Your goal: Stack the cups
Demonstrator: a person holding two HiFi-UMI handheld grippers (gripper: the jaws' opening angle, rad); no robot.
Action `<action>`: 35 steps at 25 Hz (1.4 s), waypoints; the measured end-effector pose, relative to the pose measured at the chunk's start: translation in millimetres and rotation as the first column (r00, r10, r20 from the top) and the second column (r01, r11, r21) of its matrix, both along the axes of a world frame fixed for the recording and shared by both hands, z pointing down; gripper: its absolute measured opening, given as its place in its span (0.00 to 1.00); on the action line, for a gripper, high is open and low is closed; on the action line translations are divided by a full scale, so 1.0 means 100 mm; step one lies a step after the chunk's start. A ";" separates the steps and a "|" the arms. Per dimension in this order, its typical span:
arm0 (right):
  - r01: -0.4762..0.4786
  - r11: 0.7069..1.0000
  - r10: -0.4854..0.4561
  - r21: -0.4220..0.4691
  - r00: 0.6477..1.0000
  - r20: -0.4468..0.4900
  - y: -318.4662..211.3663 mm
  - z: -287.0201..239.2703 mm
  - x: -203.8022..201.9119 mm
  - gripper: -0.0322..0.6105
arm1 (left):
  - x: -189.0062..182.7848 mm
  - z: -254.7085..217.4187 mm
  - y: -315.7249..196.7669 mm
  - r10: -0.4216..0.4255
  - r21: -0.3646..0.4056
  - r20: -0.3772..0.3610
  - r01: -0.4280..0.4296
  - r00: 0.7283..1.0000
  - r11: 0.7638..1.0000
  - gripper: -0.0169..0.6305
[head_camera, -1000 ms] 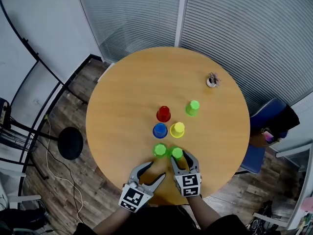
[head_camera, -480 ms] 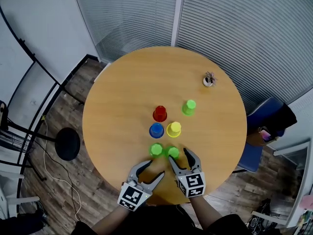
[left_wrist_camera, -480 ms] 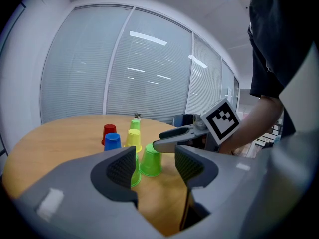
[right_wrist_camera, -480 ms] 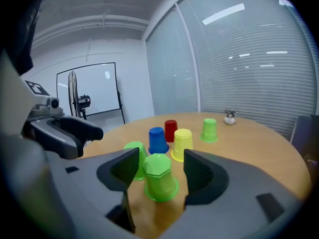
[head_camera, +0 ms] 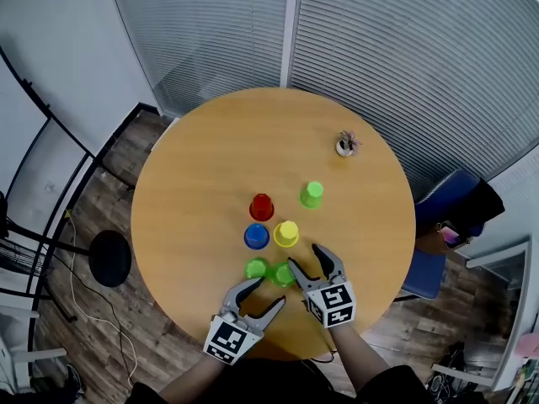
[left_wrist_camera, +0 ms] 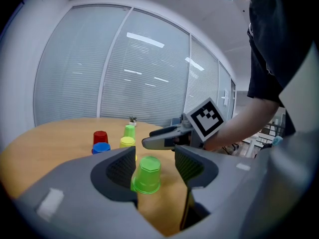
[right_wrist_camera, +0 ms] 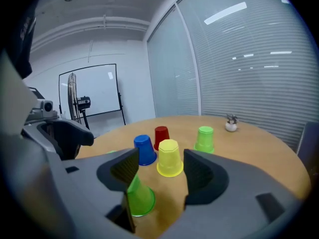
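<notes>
Low in the head view both claws hang spread over the counter [head_camera: 194, 192], pinching nothing: the left claw [head_camera: 271, 292] faces one green cup [head_camera: 256, 268], the right claw [head_camera: 304, 255], its jaws just opened wider, has a second green cup [head_camera: 284, 273] seemingly under its left-side jaw, and the red cup [head_camera: 262, 206], blue cup [head_camera: 257, 236] and yellow cup [head_camera: 285, 233] stand just above.

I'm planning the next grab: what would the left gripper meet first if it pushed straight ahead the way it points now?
Most likely the upturned green cup, which stands centred just ahead of the open jaws of the left gripper. How near it is cannot be judged well.
</notes>
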State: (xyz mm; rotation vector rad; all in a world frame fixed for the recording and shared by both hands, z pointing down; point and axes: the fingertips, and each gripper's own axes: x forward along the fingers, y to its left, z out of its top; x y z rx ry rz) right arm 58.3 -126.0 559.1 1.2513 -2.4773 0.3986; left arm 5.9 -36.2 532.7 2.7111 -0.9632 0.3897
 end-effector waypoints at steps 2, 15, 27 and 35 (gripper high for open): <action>0.021 1.000 -0.021 -0.006 1.000 0.003 -0.09 0.03 -0.01 0.44 | 0.03 0.00 -0.05 -0.005 -0.005 -0.006 0.005 1.000 1.000 0.39; 0.140 0.990 -0.140 -0.021 0.989 -0.044 -0.51 0.26 -0.22 0.44 | 0.09 -0.06 -0.27 -0.055 -0.023 -0.033 0.054 0.998 0.998 0.39; 0.139 0.990 -0.140 -0.013 0.985 -0.098 -0.61 0.41 -0.28 0.39 | 0.01 -0.01 -0.30 -0.097 -0.038 -0.029 0.096 0.995 0.995 0.39; 0.094 0.995 -0.091 0.023 0.990 -0.104 -0.57 0.22 -0.16 0.38 | -0.02 -0.05 -0.24 -0.083 -0.026 -0.036 0.082 0.996 0.996 0.39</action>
